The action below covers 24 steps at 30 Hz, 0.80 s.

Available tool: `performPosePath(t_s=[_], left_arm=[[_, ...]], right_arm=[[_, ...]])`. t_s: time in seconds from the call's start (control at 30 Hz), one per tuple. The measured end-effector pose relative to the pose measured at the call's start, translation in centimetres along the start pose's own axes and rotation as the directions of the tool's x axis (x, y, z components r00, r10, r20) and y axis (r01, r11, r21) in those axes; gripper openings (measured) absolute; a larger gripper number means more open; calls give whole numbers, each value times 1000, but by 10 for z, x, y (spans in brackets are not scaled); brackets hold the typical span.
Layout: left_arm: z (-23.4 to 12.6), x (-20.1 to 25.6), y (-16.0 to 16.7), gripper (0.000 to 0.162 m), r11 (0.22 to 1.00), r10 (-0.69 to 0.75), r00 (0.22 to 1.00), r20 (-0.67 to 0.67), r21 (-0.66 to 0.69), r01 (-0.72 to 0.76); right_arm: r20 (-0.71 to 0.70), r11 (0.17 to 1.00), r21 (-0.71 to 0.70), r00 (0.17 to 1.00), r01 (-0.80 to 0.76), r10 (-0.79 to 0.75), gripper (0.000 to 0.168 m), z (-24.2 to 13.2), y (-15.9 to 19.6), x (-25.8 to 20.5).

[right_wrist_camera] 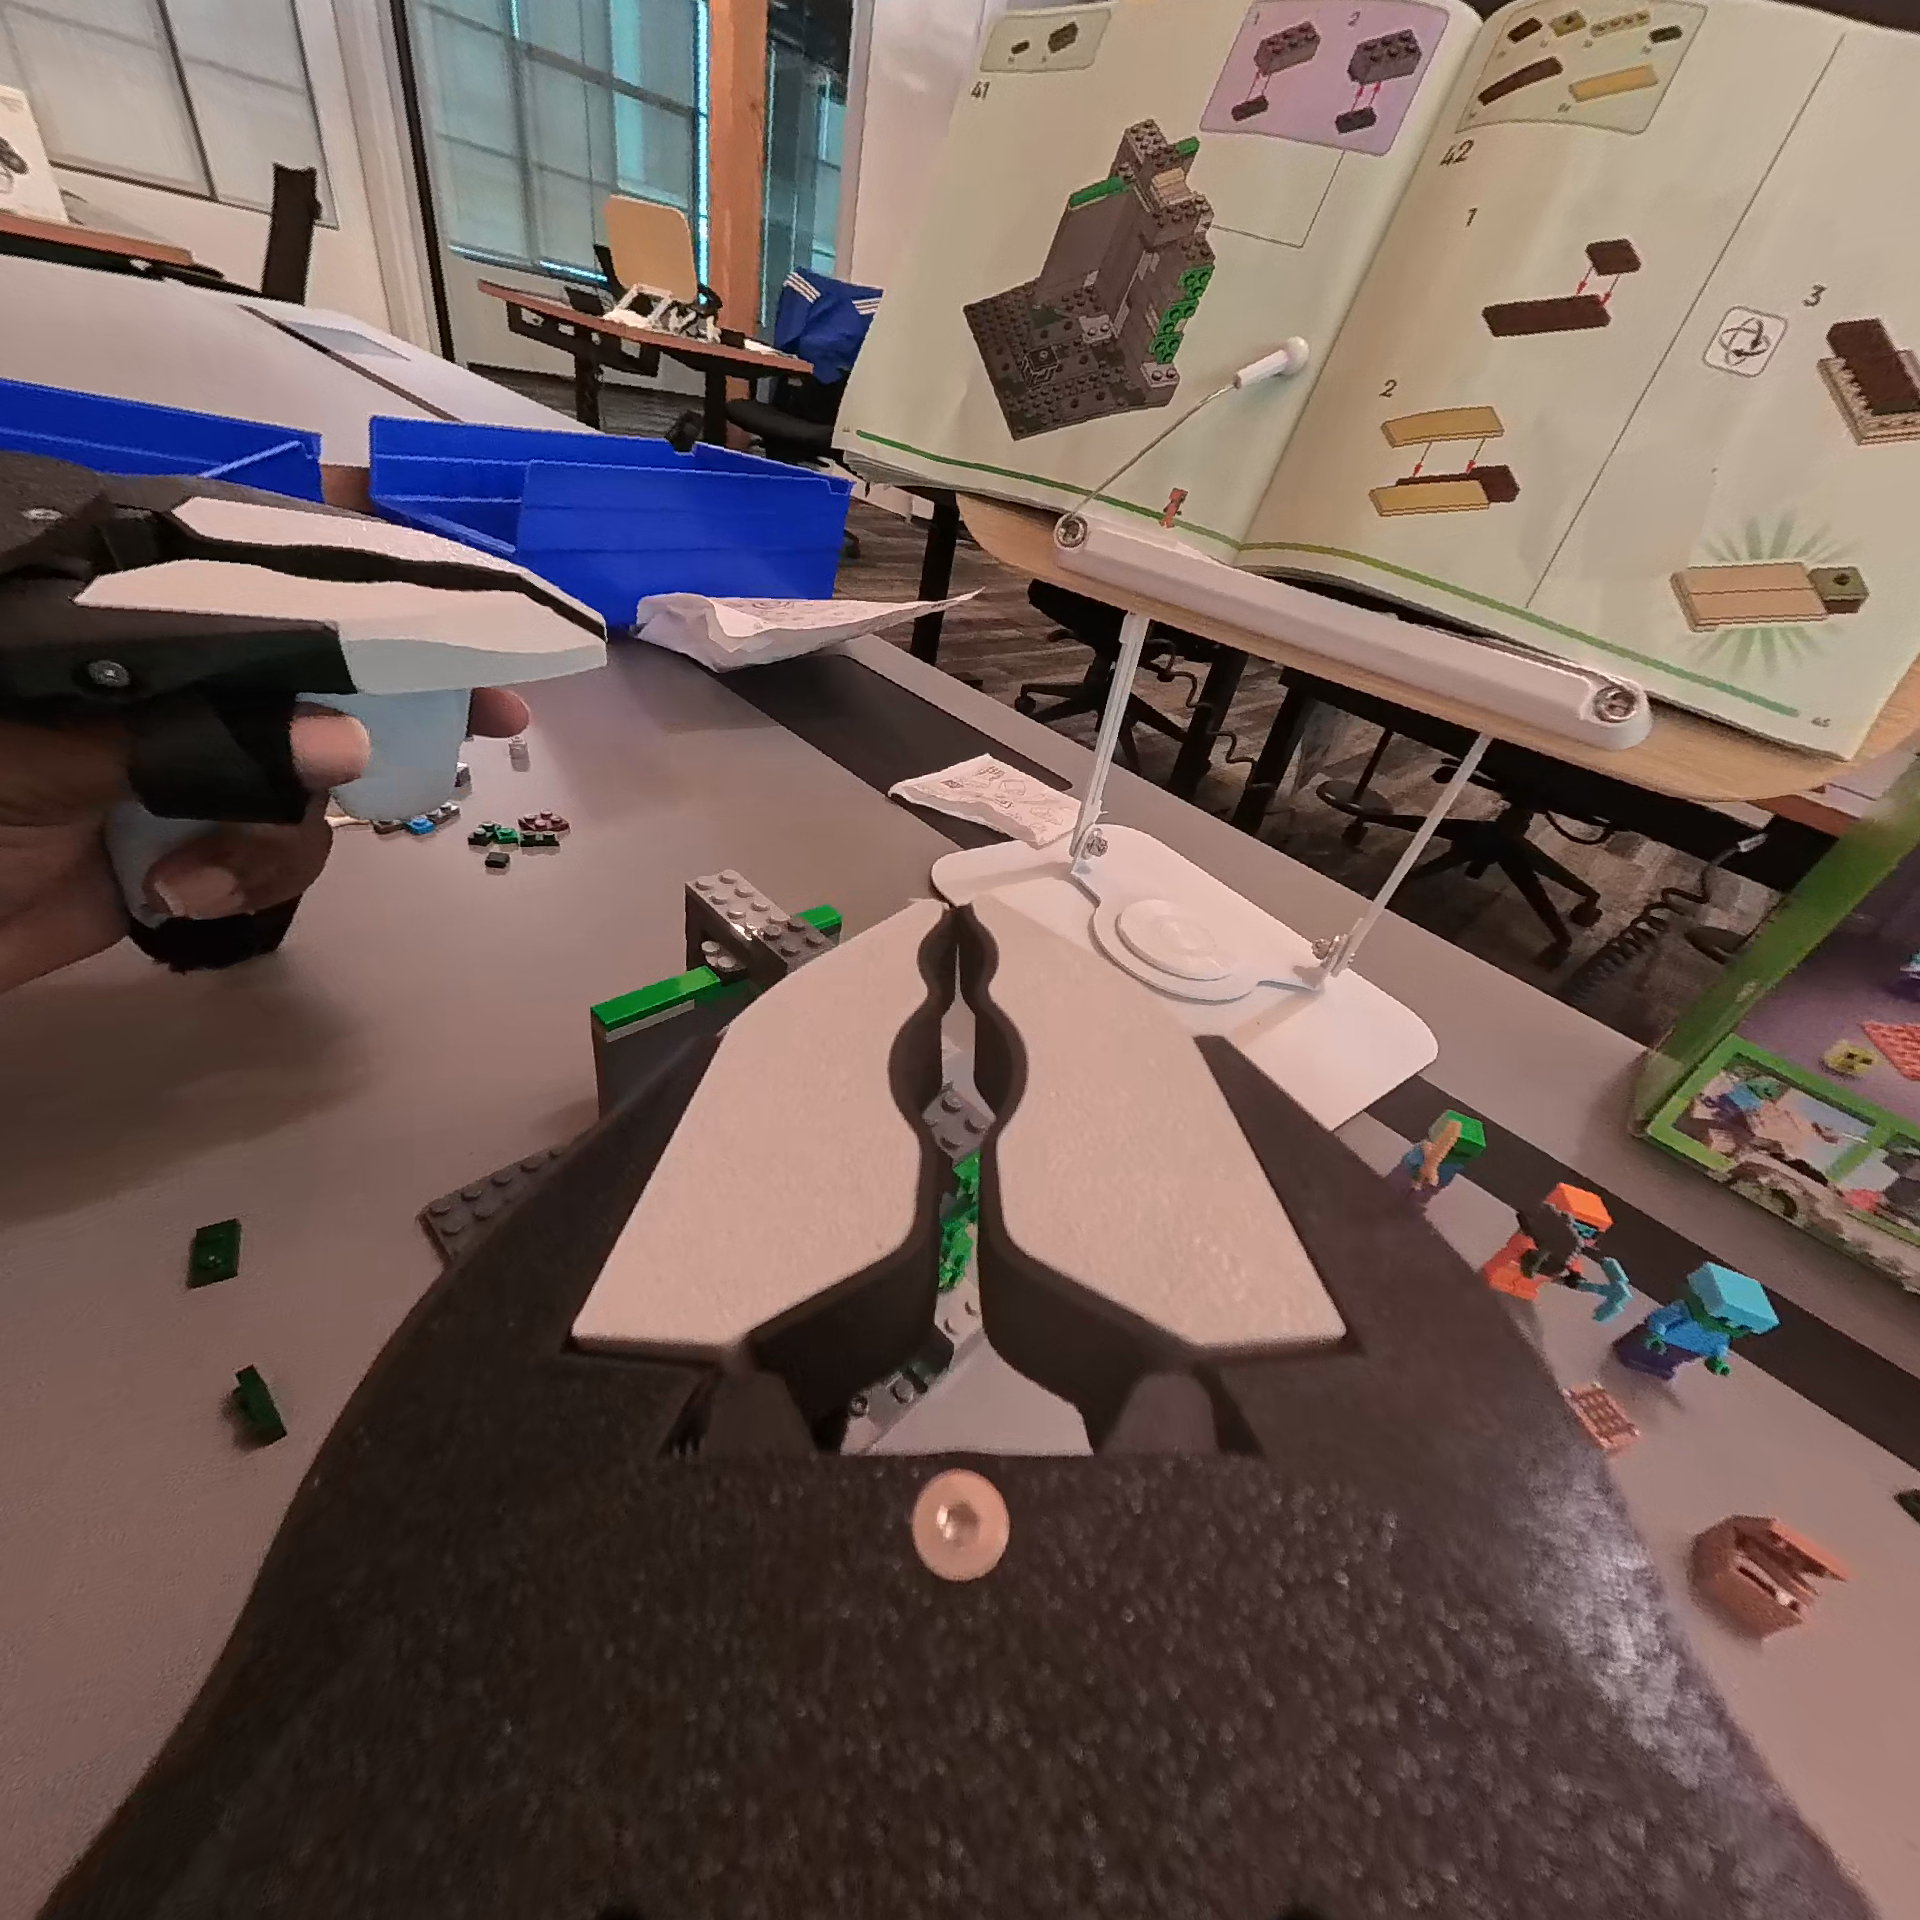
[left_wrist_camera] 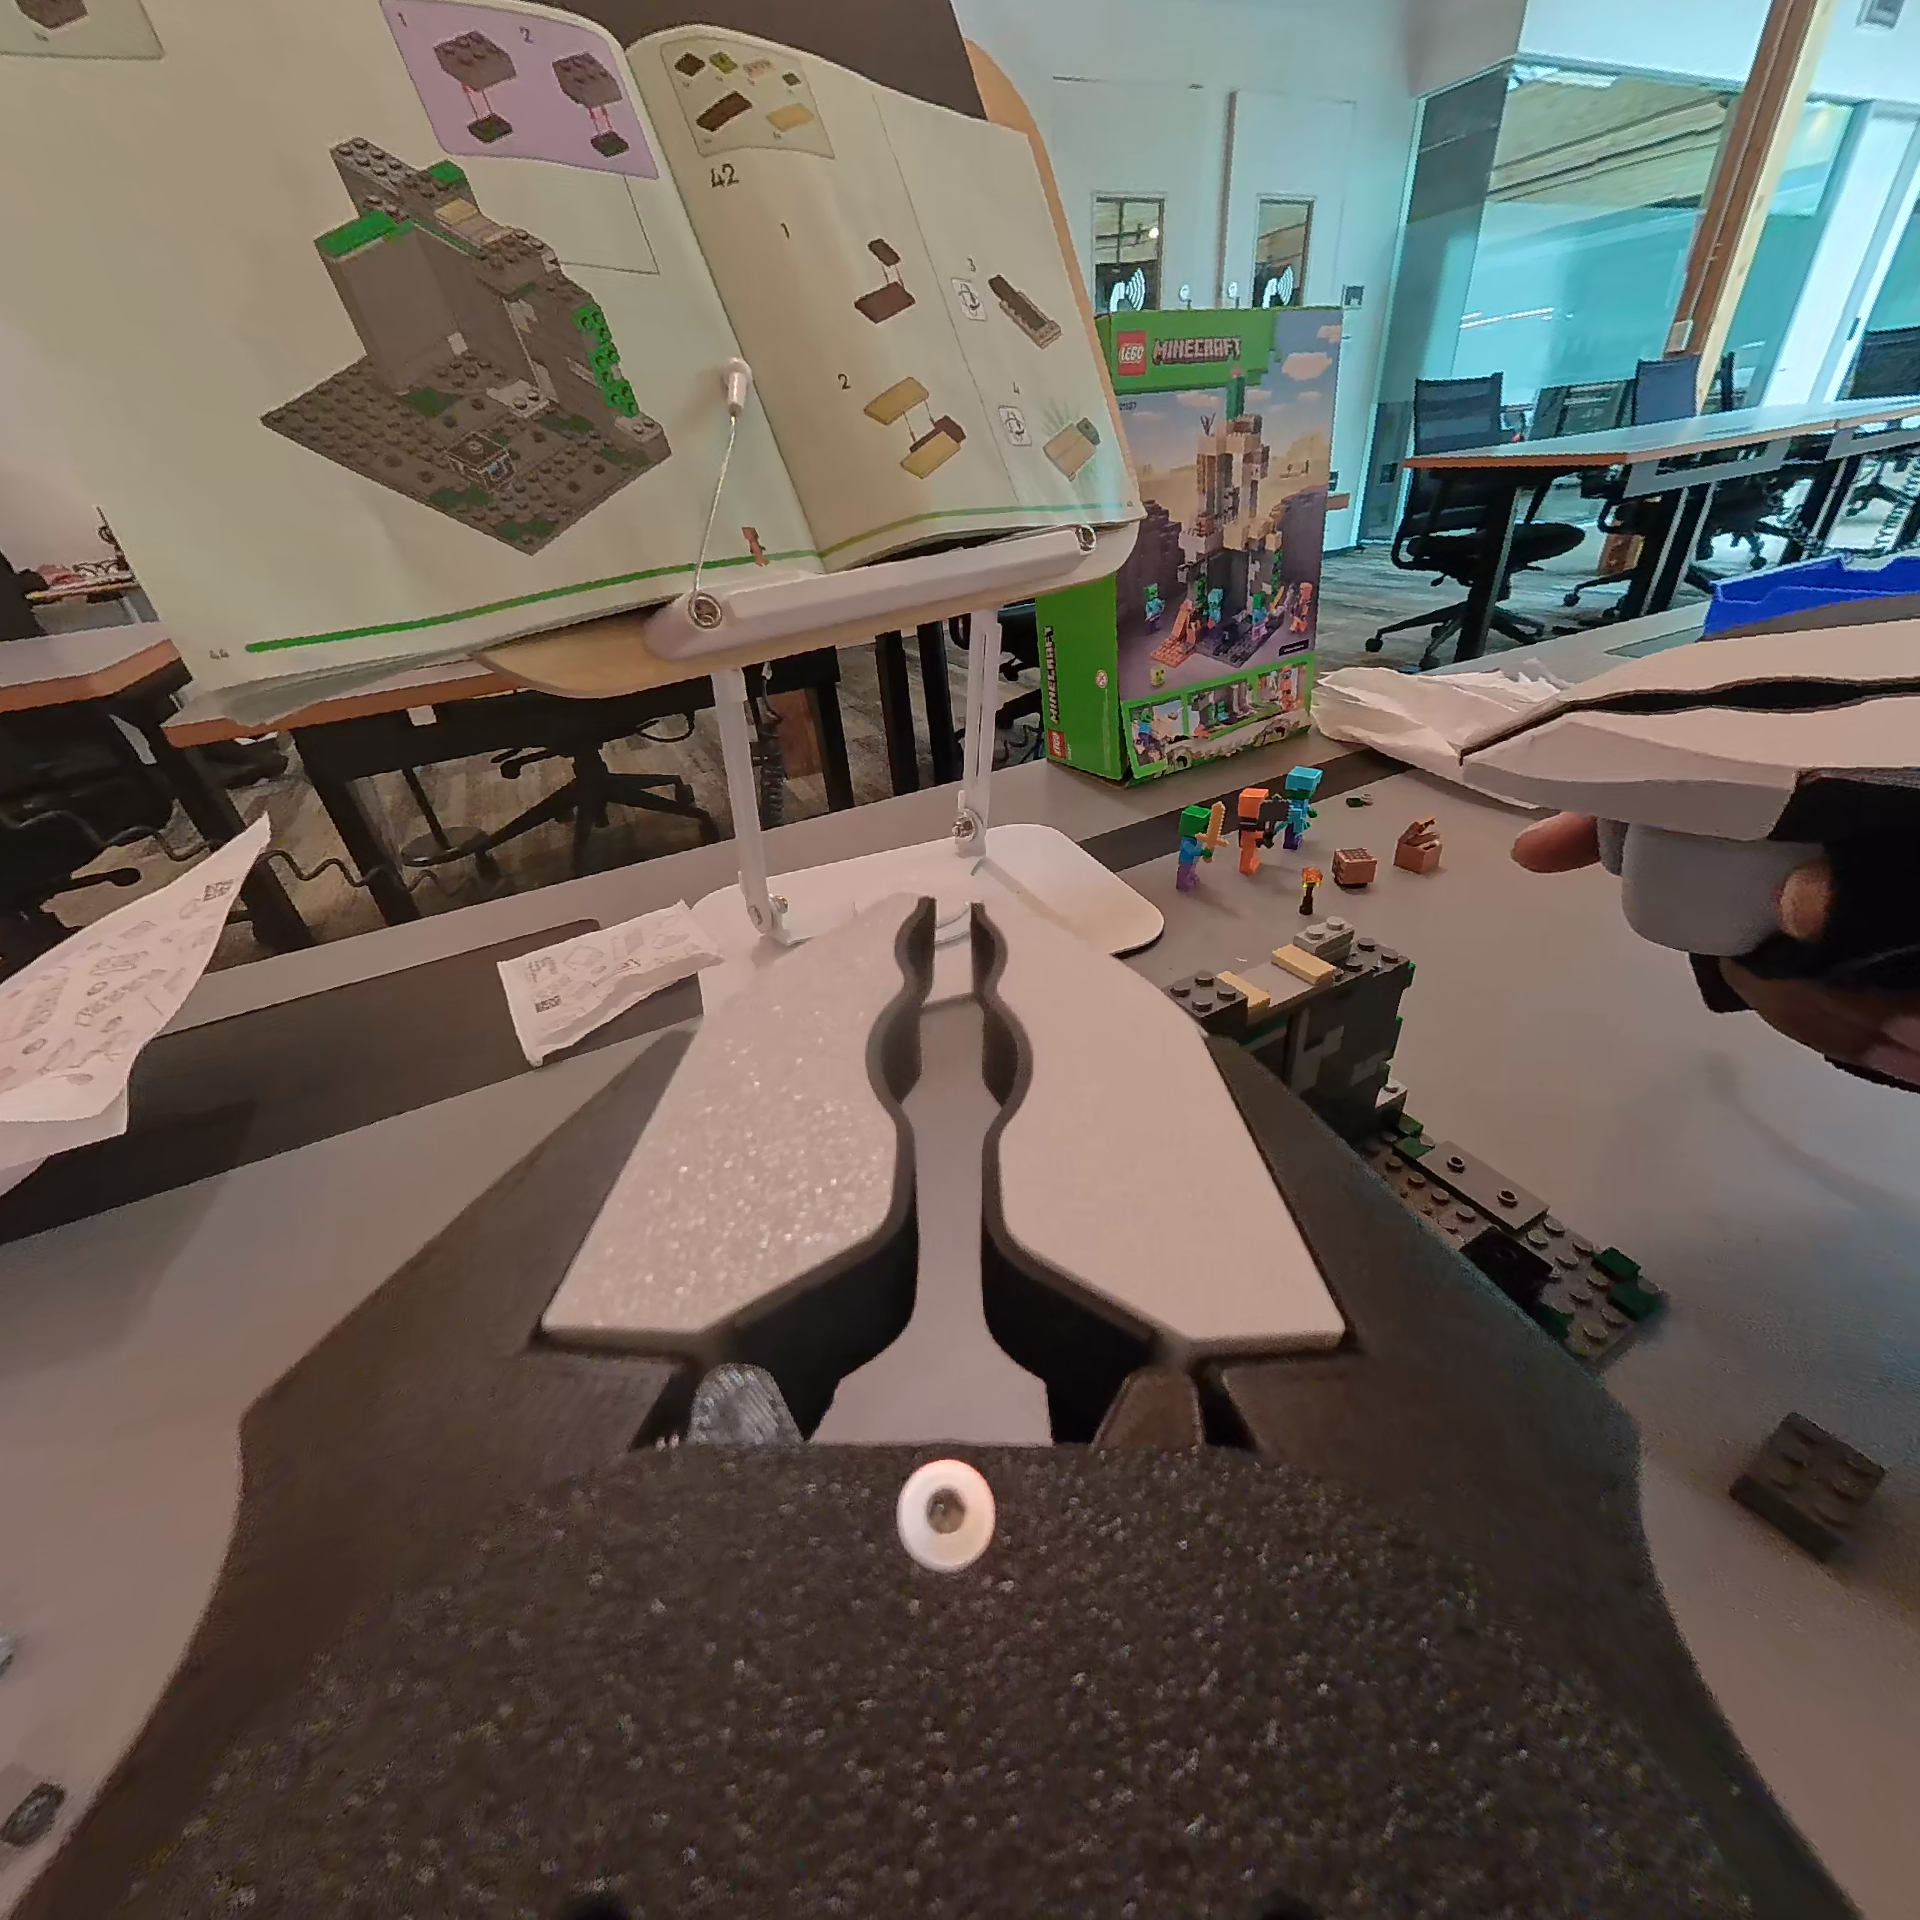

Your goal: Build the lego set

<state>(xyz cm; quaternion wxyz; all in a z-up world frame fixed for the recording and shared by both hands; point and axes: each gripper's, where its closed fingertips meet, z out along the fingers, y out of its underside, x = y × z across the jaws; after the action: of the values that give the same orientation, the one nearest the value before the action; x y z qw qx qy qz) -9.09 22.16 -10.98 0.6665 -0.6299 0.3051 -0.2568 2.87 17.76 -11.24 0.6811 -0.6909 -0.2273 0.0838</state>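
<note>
The partly built grey and green lego model (left_wrist_camera: 1320, 1018) stands on its dark baseplate on the grey table. My left gripper (left_wrist_camera: 951, 920) hovers left of the model, empty, with a narrow gap between its tips. In the right wrist view my right gripper (right_wrist_camera: 953, 914) is shut and empty, held just above the model (right_wrist_camera: 748, 935), which shows between and behind its fingers. The right gripper (left_wrist_camera: 1470, 758) also shows at the right of the left wrist view, and the left gripper (right_wrist_camera: 601, 634) shows at the left of the right wrist view. A loose dark grey brick (left_wrist_camera: 1808, 1481) lies near the baseplate.
The open instruction booklet (right_wrist_camera: 1455, 312) rests on a white stand (right_wrist_camera: 1195, 956) behind the model. Three minifigures (right_wrist_camera: 1558, 1247), a brown chest (right_wrist_camera: 1761, 1574) and the set's box (left_wrist_camera: 1216, 540) are to the right. Blue bins (right_wrist_camera: 623, 509), small loose pieces (right_wrist_camera: 509, 831) and paper bags (left_wrist_camera: 603, 977) lie around. The left gripper's tips are roughly 15 cm from the right gripper's. About 15 cm separates my right fingertips from the loose dark grey brick (left_wrist_camera: 1808, 1481).
</note>
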Motion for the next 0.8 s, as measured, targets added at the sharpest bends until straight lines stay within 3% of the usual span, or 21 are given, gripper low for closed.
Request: performPosePath(t_s=[0.67, 0.8], left_arm=[[0, 1, 3, 0, 1000, 2, 1000, -4, -20, -2], [0, 3, 3, 0, 1000, 6, 1000, -22, -23, -7]], right_arm=[[1, 1000, -6, 1000, 6, -6, 0, 0, 0, 0], [75, 999, -45, 997, 30, -27, 0, 0, 4, -8]])
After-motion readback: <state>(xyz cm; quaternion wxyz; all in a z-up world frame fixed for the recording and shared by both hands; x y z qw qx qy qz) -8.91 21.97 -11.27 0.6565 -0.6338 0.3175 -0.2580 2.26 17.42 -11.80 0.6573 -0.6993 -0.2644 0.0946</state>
